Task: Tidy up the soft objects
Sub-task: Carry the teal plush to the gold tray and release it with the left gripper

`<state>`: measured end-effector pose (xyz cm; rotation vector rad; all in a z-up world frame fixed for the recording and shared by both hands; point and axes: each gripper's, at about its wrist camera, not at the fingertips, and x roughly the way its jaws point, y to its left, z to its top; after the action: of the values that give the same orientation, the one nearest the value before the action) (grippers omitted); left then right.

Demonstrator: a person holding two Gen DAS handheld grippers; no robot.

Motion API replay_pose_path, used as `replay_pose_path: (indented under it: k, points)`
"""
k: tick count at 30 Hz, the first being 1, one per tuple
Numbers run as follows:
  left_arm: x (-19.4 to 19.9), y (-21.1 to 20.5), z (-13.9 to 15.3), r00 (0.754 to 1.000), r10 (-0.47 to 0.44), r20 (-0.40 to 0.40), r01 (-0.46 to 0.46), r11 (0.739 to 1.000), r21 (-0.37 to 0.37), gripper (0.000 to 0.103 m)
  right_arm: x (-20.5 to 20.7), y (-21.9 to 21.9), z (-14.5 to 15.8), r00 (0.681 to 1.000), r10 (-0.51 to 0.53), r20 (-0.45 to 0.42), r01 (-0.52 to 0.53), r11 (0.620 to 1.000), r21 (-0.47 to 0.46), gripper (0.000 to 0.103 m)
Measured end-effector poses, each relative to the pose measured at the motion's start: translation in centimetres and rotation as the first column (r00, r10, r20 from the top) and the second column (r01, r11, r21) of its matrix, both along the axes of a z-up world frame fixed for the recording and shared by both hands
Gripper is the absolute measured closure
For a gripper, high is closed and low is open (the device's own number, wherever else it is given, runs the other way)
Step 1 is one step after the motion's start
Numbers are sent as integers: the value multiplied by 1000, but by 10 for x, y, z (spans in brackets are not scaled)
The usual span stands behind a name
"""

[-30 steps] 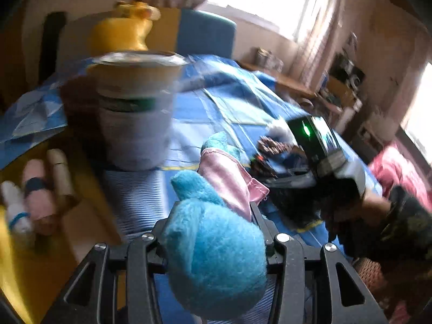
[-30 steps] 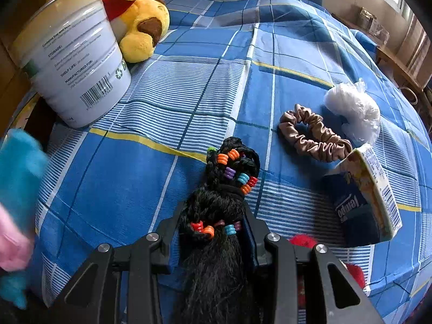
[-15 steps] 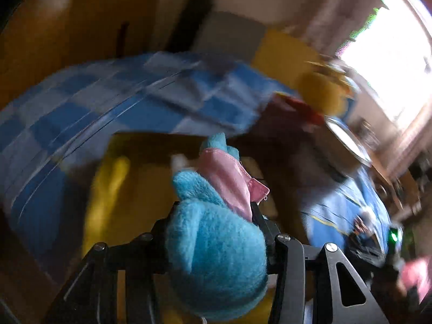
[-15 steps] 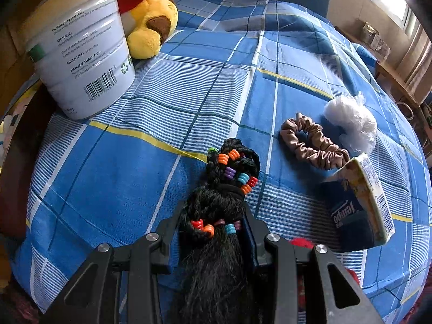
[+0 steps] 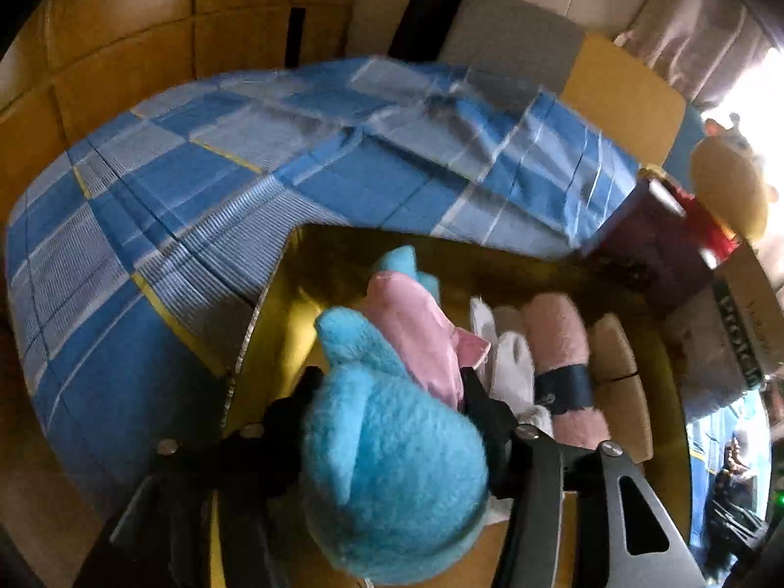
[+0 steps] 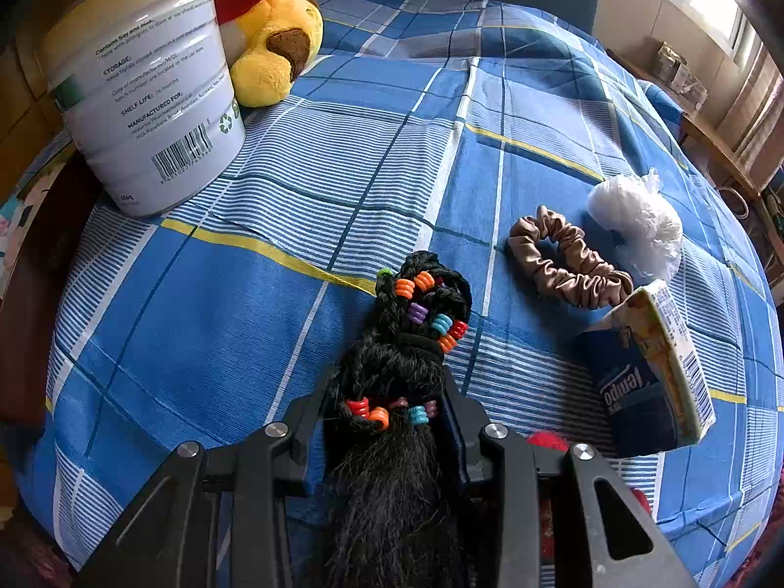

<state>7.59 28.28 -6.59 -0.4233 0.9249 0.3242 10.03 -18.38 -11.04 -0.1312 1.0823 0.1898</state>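
Observation:
A blue plush toy with a pink part [image 5: 392, 465] fills the gap of my left gripper [image 5: 392, 377], whose jaws are opening while both fingers still touch the plush. It hangs over an open yellow-lined box [image 5: 294, 304] that holds a pink roll [image 5: 558, 343], white socks [image 5: 509, 367] and a tan roll [image 5: 612, 353]. My right gripper [image 6: 387, 392] is shut on a black braided hairpiece with coloured beads [image 6: 416, 323], just above the blue checked cloth [image 6: 392, 147].
On the cloth stand a large white tin [image 6: 147, 83] and a yellow bear plush [image 6: 274, 34] at the back left. A brown scrunchie [image 6: 563, 264], a white plastic ball [image 6: 637, 225] and a tissue pack [image 6: 647, 372] lie to the right.
My left gripper swung away from the tin and came over the box of rolls, the blue plush still between its fingers. The right gripper and hairpiece stayed put.

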Motion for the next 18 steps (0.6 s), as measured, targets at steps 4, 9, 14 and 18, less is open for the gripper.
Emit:
replay_pose_path:
  k: [4,9,14,18]
  points:
    - [6,-4,-2,999,-22,-23,23,1000,4,43,1,0,0,1000,0,0,0,1000,-1,66]
    - [-3,-11,13,1000,-21,10,20,996,92,21,1,0,0,1000,-1,-1,1,1000,0,66]
    - [-18,-20,27,998,-52,25,47,986,157,21,1,0,0,1000,-4,-1,4,1000,1,66]
    - [-35,-31,37,995,-78,55,68,984,166,21,1,-1,0,1000,-6,0,6,1000,5,66]
